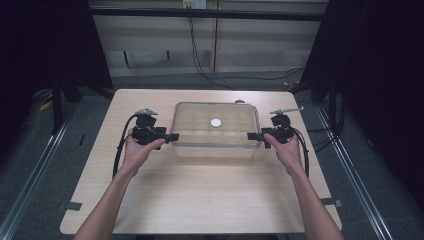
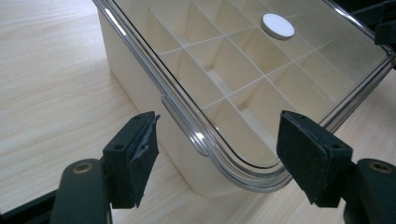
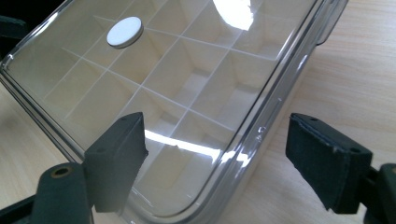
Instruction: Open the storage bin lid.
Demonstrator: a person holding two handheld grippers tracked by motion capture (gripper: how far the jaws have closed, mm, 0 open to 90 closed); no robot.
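Box (image 1: 215,131) sits mid-table, clear lid (image 2: 243,70) on. Left gripper (image 1: 172,136) and right gripper (image 1: 250,136) flank its ends, jaws wide, holding nothing. Judgement: straddle each lid rim squarely, close evenly, lift both ends level.

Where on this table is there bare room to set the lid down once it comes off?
The wide bare strip of table between the box and the near edge, between the forearms, is free. Smaller patches lie behind the box. It is crowded at the box's ends, where the left gripper and right gripper sit.
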